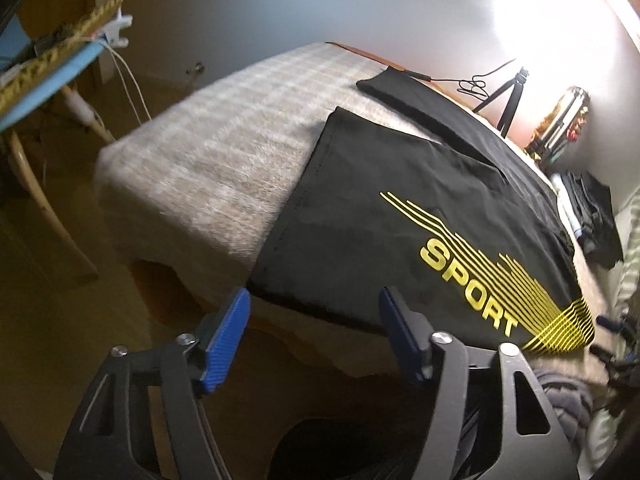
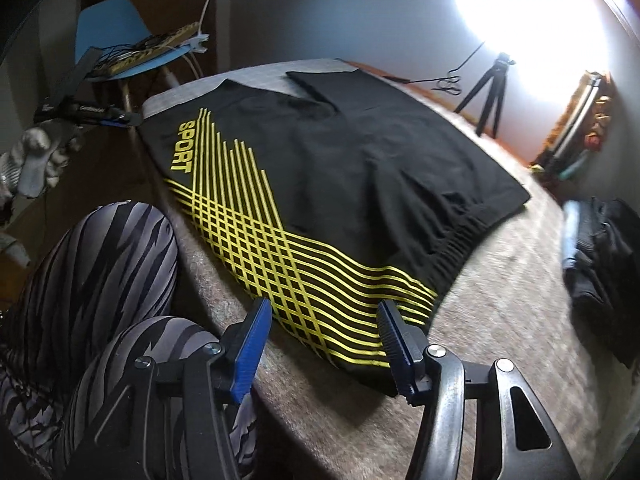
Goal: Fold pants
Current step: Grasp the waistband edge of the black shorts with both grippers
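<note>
Black pants (image 1: pixel 360 216) with yellow stripes and the word SPORT lie spread flat on a table covered with a grey checked cloth (image 1: pixel 224 128). My left gripper (image 1: pixel 314 320) is open and empty, just off the near hem of one leg at the table edge. In the right wrist view the pants (image 2: pixel 340 184) lie with the elastic waistband to the right. My right gripper (image 2: pixel 324 328) is open and empty, its blue pads either side of the near waist corner with the yellow stripes. The left gripper also shows in the right wrist view (image 2: pixel 120 118) at the far hem.
A blue chair (image 2: pixel 116 32) with cables and a lamp stands beyond the table. A black tripod (image 2: pixel 488 96) and cable sit at the table's far edge under a bright light. Dark folded clothes (image 2: pixel 600 264) lie at the right. The person's striped leggings (image 2: pixel 100 272) are at the near left.
</note>
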`<state>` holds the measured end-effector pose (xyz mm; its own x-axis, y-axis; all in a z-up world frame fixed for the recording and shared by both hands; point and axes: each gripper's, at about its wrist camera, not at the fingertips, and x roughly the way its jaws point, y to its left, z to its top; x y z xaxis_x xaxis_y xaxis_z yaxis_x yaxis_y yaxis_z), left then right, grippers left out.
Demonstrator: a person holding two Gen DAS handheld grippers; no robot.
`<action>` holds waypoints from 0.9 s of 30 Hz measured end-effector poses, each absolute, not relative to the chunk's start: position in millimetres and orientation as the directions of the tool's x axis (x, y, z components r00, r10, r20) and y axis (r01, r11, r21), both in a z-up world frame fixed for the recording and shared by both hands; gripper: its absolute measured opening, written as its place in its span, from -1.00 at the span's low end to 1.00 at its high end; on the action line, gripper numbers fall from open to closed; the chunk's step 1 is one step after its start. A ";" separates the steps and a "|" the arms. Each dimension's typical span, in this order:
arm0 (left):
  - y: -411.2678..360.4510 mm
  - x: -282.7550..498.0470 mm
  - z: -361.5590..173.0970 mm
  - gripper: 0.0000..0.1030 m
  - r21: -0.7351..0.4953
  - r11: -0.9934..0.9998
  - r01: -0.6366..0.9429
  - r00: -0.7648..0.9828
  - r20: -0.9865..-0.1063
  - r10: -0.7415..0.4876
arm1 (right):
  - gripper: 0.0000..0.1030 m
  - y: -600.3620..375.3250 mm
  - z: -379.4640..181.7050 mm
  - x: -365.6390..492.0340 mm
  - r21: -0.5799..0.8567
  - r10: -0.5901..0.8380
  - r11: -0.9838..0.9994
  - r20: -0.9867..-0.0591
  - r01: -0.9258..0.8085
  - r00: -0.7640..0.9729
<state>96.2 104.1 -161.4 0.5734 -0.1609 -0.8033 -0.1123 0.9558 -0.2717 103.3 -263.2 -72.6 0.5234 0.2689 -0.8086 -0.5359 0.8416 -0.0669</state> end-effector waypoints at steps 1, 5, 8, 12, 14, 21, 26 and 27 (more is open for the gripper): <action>104.2 97.2 -162.7 0.09 -0.278 0.954 -0.115 0.573 -0.803 -0.165 | 0.09 -262.2 -73.5 103.8 -0.061 0.278 0.835 -0.811 -0.548 0.515; 104.2 101.2 -168.5 -0.25 -0.296 0.948 -0.117 0.570 -0.802 -0.180 | 0.09 -257.3 -80.4 104.7 -0.065 0.291 0.801 -0.827 -0.595 0.481; 106.0 105.1 -172.4 -0.56 -0.308 0.943 -0.123 0.566 -0.802 -0.188 | 0.09 -255.1 -88.6 108.1 -0.099 0.255 0.787 -0.847 -0.609 0.467; 109.3 105.8 -170.7 -0.87 -0.302 0.944 -0.136 0.589 -0.790 -0.168 | 0.07 -251.1 -95.0 111.0 -0.132 0.224 0.772 -0.859 -0.622 0.460; 111.2 105.8 -170.1 -0.89 -0.302 0.943 -0.143 0.596 -0.787 -0.162 | -0.16 -247.0 -98.5 110.9 -0.166 0.195 0.760 -0.864 -0.628 0.464; 131.8 94.2 -172.4 -0.73 -0.334 0.928 -0.165 0.596 -0.783 -0.176 | -0.65 -243.2 -95.3 110.2 -0.218 0.161 0.753 -0.853 -0.621 0.496; 155.8 88.6 -180.9 0.09 -0.439 0.867 -0.237 0.606 -0.764 -0.220 | -0.82 -244.8 -88.0 120.2 -0.232 0.144 0.780 -0.837 -0.581 0.527; 158.8 89.9 -182.9 0.09 -0.463 0.852 -0.244 0.608 -0.758 -0.238 | -0.83 -244.6 -85.9 121.8 -0.231 0.146 0.781 -0.835 -0.580 0.530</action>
<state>89.9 158.8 -182.9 0.6075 -0.2381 -0.7578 -0.2442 0.8519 -0.4634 121.8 -244.6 -85.9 0.5301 0.1461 -0.8352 -0.5795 0.7815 -0.2312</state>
